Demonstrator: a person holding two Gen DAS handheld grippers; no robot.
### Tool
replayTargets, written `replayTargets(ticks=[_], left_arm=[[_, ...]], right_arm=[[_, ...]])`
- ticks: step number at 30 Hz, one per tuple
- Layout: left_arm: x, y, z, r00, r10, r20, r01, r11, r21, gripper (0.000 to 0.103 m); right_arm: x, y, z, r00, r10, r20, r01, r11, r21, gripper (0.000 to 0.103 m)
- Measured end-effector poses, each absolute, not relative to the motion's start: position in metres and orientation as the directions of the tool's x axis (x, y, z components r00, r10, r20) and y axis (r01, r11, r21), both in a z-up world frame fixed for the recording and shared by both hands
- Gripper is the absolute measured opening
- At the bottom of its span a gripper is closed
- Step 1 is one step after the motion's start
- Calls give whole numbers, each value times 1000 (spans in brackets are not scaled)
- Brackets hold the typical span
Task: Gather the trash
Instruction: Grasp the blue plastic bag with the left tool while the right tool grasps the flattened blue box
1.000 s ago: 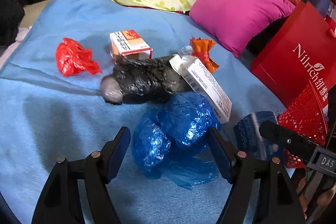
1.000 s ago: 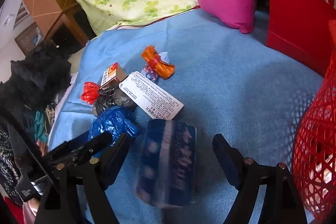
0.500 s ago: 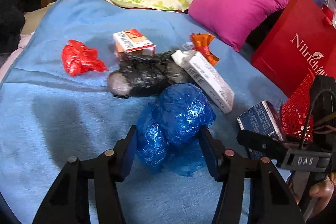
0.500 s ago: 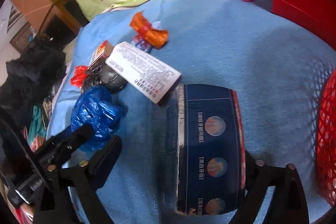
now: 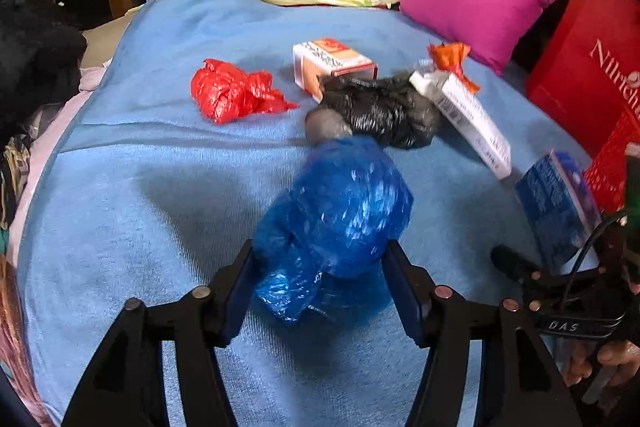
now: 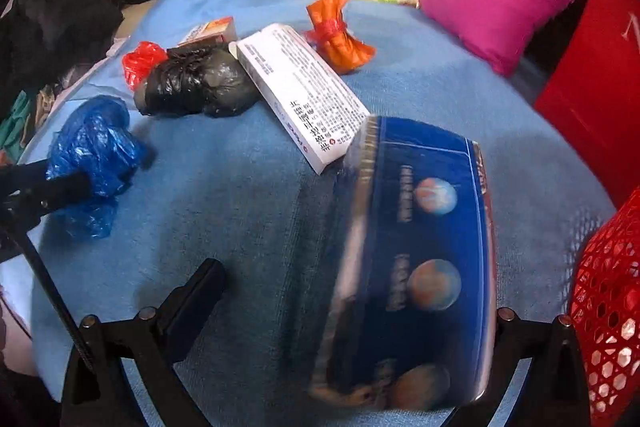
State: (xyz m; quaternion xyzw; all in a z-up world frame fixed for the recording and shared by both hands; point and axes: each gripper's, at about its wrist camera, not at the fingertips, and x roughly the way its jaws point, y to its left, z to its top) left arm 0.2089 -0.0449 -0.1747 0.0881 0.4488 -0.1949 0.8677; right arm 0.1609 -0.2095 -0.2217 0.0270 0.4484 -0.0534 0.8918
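Closing on the blue plastic bag [image 5: 340, 211] mid-bed, the left gripper [image 5: 320, 291] gripped it ready for lifting, while the right gripper [image 6: 352, 307], spread wide, straddled the dark blue box [image 6: 416, 247] near the red mesh basket [image 6: 604, 307], ungripped.

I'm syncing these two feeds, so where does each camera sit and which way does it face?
Left wrist: on the left gripper, angled down at the blue bag between its fingers; a hand shows lower right.
Right wrist: on the right gripper, angled down at the dark blue box; no hand is visible.
Shared: blue blanket, black bag, white box.
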Motion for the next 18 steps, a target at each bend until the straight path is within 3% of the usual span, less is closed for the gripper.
replayTargets(ticks=[18], left_arm=[[207,-54,-186,482,-225,-847,409,912,-9,64]], right_arm=[[155,-209,-220,625,-65,-778,105,994,1,103]])
